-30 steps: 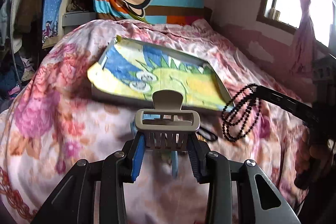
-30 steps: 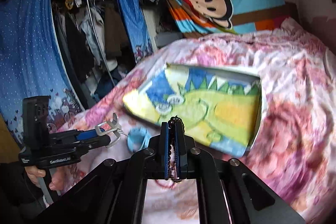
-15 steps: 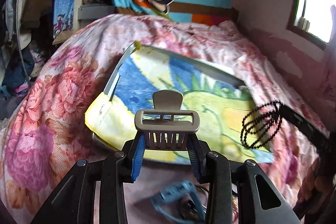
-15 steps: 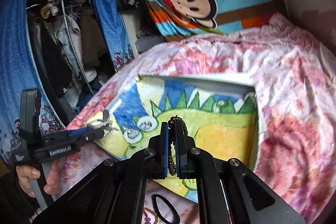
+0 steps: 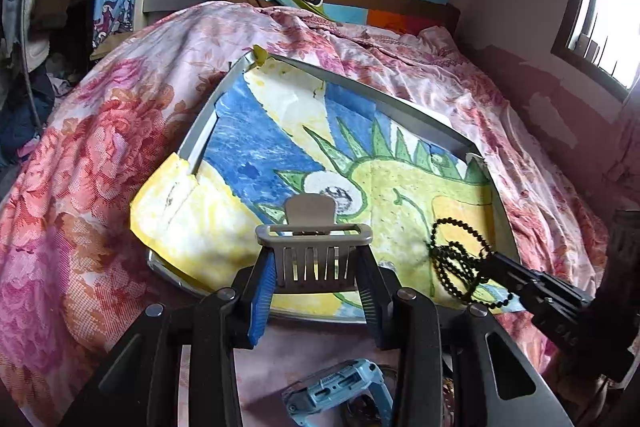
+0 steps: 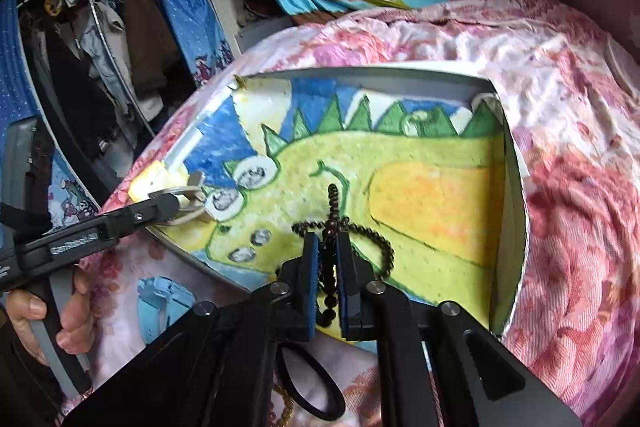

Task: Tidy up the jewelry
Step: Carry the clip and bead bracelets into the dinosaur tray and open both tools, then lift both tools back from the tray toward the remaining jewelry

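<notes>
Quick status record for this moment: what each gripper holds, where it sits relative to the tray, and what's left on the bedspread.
left gripper: shut on grey hair claw clip, over the tray's near edge
right gripper: shut on black bead strand, over the tray
tray: lined with a dinosaur drawing, no jewelry in it
on bedspread: blue clip, black hair tie

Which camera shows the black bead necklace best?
The left wrist view: the black bead necklace dangles whole from the right claw. In the right wrist view, its own claw hides part of it.
</notes>
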Demonstrator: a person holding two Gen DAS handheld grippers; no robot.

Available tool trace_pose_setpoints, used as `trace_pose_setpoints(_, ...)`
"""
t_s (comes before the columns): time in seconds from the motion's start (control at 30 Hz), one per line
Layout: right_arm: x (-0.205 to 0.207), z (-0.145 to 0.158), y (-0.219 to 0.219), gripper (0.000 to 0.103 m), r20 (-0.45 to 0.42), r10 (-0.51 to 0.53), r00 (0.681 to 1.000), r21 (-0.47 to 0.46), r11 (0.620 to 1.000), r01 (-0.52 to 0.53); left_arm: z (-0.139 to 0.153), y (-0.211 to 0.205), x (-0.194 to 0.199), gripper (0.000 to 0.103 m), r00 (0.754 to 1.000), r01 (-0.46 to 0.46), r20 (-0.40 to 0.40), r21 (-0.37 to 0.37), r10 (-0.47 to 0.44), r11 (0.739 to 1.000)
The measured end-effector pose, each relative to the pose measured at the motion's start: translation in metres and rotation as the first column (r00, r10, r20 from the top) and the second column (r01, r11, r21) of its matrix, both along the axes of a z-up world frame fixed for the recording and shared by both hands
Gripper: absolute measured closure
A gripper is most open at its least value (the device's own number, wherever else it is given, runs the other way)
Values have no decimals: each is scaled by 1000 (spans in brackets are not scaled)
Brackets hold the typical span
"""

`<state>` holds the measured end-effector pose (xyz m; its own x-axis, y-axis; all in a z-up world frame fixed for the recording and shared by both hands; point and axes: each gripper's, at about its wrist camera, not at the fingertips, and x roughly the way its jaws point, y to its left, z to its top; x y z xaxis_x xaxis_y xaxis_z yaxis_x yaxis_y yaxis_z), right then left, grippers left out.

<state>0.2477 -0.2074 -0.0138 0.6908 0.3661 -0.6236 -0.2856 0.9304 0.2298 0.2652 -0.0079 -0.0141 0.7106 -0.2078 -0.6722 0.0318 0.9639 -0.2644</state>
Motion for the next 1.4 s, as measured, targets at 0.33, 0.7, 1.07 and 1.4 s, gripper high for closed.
trace_pose_setpoints(0.33, -29, 18, -11, 37, 49, -36, 998, -36, 999, 38, 29, 2, -32, 19, 994, -17, 110, -28, 20, 999)
trace_pose_setpoints(0.7, -93, 67, -15, 12, 230, -89, 969, -67, 992, 107, 63, 12, -120, 0, 950, -78, 303, -3, 76, 997)
trace_pose_setpoints(1.07, -196, 93, 7, 7, 469, -21, 883, -118, 989, 86, 63, 30, -206, 0, 911, -169, 385, 30, 145, 985)
trace_pose_setpoints(1.4, -250, 75, 3, 3, 448, -30, 894, -107, 990, 87, 44, 33, -260, 0, 918, -165, 377, 89, 120, 982)
